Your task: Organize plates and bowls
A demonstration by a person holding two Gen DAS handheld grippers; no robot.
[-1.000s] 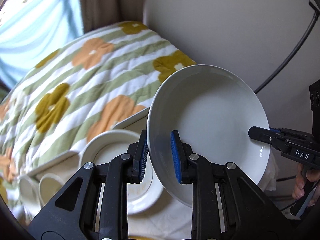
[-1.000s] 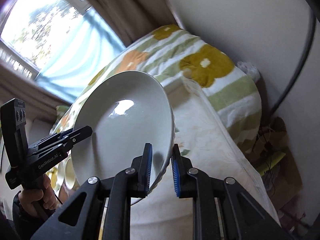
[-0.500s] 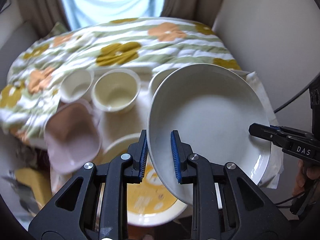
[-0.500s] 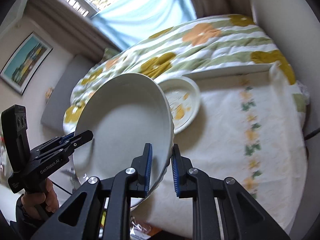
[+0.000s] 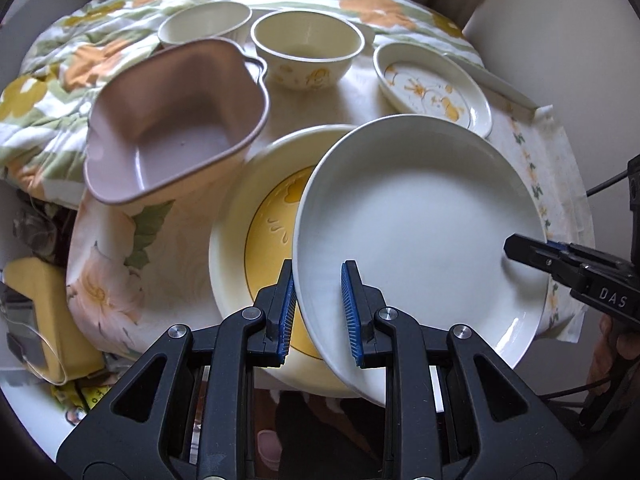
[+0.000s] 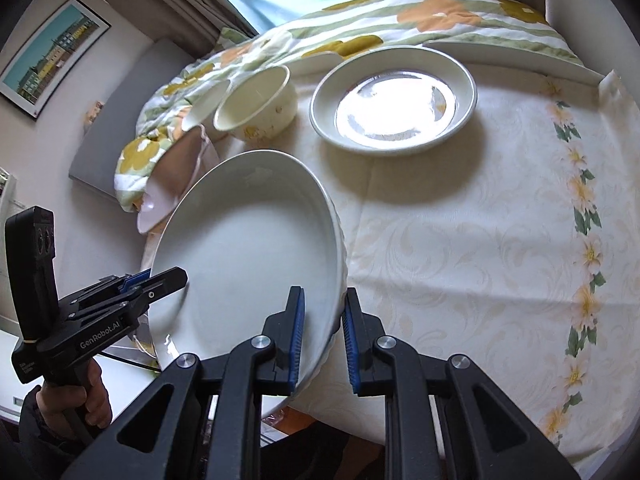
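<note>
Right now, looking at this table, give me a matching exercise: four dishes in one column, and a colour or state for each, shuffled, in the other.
Column one:
1. white plate
2. big plate under it
3. square bowl
4. small plate at the back

Column two:
A. pink, empty
B. yellow centre
C. held in both claws
D. orange pattern

Pairs: 1-C, 2-B, 3-A, 4-D

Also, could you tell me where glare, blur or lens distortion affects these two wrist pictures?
Right wrist view: window light blows out the centre of the small plate, hiding its pattern. Left wrist view: the same plate shows its orange pattern clearly, while the pink square bowl is slightly smeared. Both views: fisheye bending curves the table edges and darkens the corners.
</note>
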